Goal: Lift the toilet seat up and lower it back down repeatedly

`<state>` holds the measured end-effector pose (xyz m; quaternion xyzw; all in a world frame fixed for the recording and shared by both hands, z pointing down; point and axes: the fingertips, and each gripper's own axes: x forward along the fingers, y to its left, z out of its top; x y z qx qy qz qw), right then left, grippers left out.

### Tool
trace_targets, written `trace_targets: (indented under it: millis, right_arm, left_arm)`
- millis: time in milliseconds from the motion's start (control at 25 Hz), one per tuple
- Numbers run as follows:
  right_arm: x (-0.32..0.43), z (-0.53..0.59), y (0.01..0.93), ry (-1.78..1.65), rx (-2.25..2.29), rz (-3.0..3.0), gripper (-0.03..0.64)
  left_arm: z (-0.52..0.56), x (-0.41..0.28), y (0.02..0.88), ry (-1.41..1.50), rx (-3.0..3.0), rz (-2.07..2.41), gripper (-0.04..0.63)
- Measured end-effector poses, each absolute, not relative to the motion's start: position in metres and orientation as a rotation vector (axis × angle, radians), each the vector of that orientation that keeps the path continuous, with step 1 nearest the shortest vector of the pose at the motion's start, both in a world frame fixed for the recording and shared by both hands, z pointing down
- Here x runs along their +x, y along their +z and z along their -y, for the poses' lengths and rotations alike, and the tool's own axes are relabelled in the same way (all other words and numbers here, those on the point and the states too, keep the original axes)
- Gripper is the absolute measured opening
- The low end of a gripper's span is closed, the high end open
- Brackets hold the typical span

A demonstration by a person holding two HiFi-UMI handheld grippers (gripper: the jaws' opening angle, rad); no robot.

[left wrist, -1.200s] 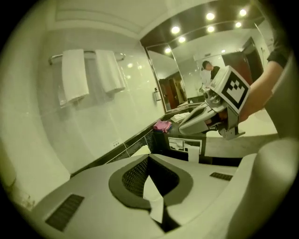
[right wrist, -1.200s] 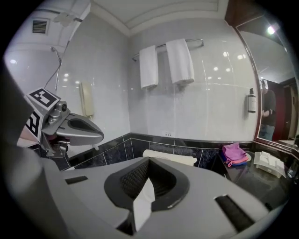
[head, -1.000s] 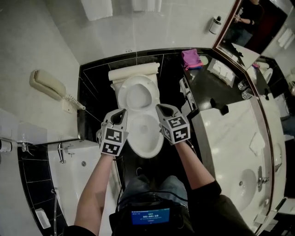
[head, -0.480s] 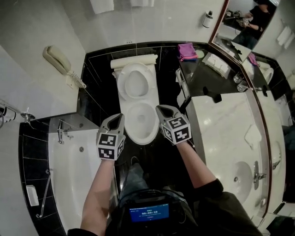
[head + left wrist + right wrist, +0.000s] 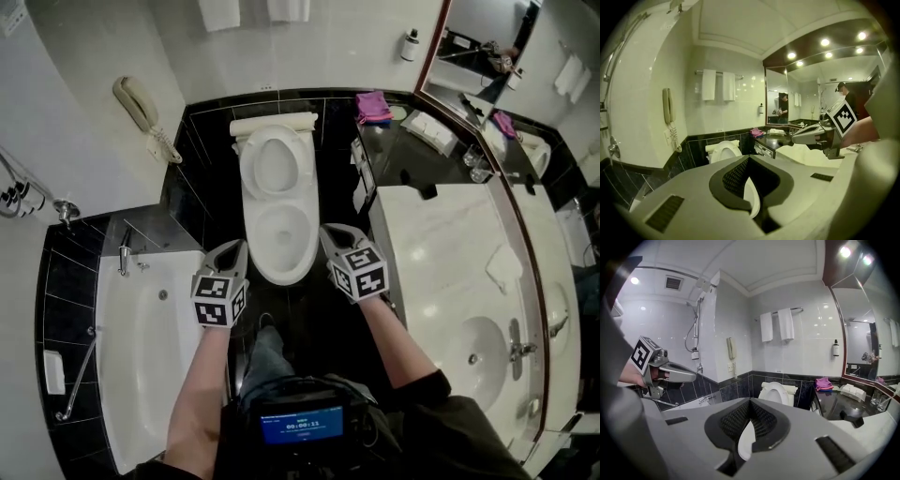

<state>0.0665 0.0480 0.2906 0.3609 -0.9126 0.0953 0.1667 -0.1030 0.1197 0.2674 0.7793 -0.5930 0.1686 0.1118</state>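
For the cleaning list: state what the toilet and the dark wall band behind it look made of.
The toilet: glossy white ceramic, probably; smooth, soft highlights. The dark wall band: polished black tile or stone, likely; grout lines and reflections show.

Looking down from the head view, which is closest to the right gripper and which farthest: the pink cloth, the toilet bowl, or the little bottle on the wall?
1. The toilet bowl, just left of the right gripper.
2. The pink cloth, on the dark counter to the right of the toilet.
3. The bottle, farthest, up on the white wall beside the mirror.
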Motion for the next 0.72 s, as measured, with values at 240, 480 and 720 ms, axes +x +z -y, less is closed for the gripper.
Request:
trace_targets:
  millis: [240, 480, 720]
  right_arm:
    - [0.083, -0.076, 0.288, 0.26, 1.047, 2.598, 0.02]
    - [0.085, -0.085, 0.291, 0.257, 1.045, 2.595, 0.02]
    - [0.079, -0.074, 0.287, 0.262, 1.048, 2.596, 0.02]
  left_arm:
    - [-0.147, -0.094, 0.265, 0.484, 2.292, 1.757, 0.001]
    - [-0.155, -0.093, 0.264, 0.489, 2.295, 1.767, 0.001]
    - [-0.138, -0.092, 0.263, 0.487, 2.302, 1.767, 0.001]
